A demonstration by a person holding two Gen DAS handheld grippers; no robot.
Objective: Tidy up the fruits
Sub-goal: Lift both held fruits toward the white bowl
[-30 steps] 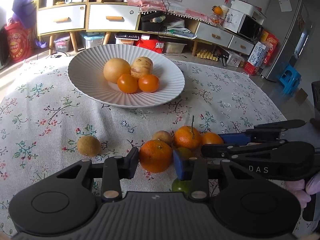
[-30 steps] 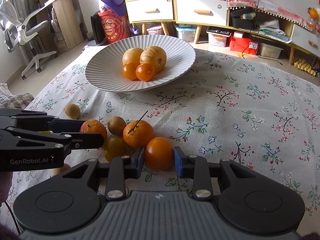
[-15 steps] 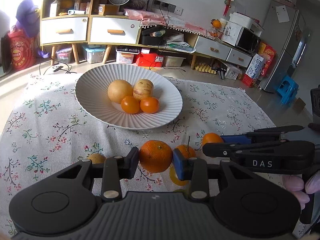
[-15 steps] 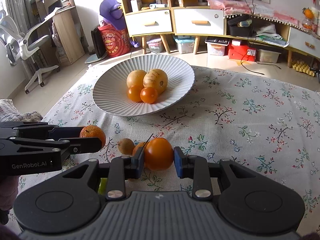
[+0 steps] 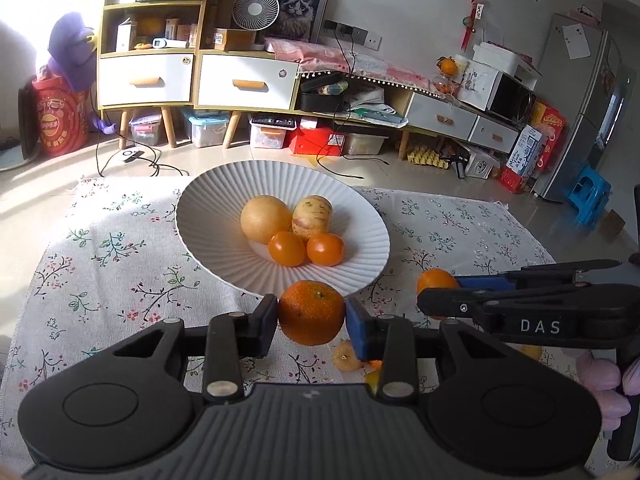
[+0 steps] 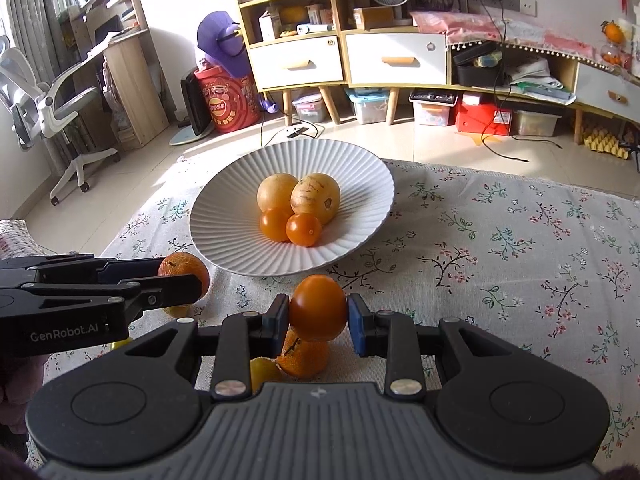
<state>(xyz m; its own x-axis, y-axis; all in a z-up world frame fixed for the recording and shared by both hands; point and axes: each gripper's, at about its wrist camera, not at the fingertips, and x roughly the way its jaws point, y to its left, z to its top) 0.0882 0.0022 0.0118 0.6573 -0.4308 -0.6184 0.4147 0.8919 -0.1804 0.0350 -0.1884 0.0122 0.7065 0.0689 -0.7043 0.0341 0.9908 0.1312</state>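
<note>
Left wrist view is showing the left gripper [image 5: 311, 323] clamping a bumpy orange [image 5: 311, 312] between its blue pads, and the fruit is now hanging clear of the counter [image 5: 120, 264], just short of the white plate's [image 5: 208, 216] near rim; a second ago it was sitting on the flowered cloth among the loose fruit. The right gripper [image 6: 318, 318] is likewise squeezing a smooth orange tomato [image 6: 317, 307], which is also riding higher than before, with leftover fruit [image 6: 303, 356] lying on the cloth beneath it. Both pickups are looking done, so the carry toward the plate, where four fruits [image 5: 286, 228] are already resting, is probably coming next.
</note>
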